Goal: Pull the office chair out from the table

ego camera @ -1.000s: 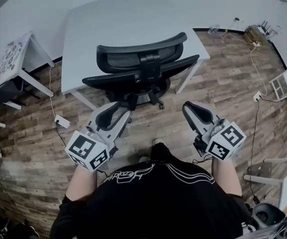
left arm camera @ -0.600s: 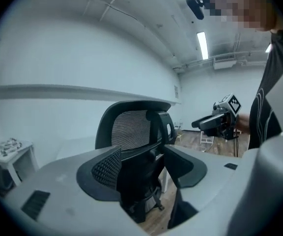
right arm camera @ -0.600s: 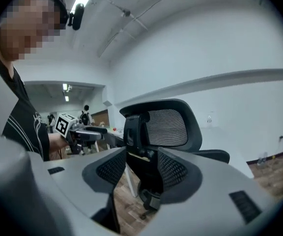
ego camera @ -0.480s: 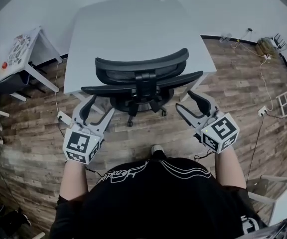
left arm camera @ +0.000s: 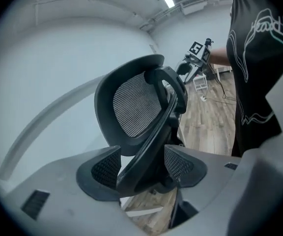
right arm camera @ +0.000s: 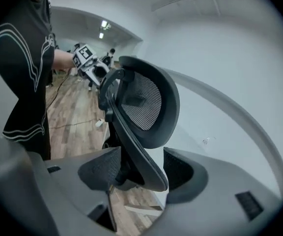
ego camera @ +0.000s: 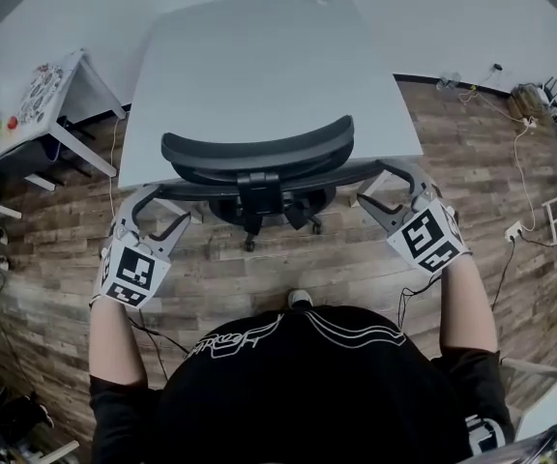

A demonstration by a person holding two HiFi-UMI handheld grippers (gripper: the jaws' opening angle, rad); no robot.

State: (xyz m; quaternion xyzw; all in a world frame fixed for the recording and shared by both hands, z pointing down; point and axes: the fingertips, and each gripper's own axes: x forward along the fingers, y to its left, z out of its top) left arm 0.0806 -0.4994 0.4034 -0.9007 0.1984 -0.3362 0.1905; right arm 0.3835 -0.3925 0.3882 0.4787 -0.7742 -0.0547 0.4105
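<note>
From my head I am looking down on the chair [ego camera: 259,162], tucked against the near edge of the table [ego camera: 259,56], with my left tongs [ego camera: 161,211] and right tongs [ego camera: 387,187] at its sides. Along the left tongs, the jaws are standing apart, having just been opening, with the chair's side between them, unpinched. Along the right tongs, they are gaping likewise around its other side.

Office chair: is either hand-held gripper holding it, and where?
Nothing held. The jaws of the left hand-held gripper and right hand-held gripper have just been opening; each pair straddles a side edge of the office chair backrest.
</note>
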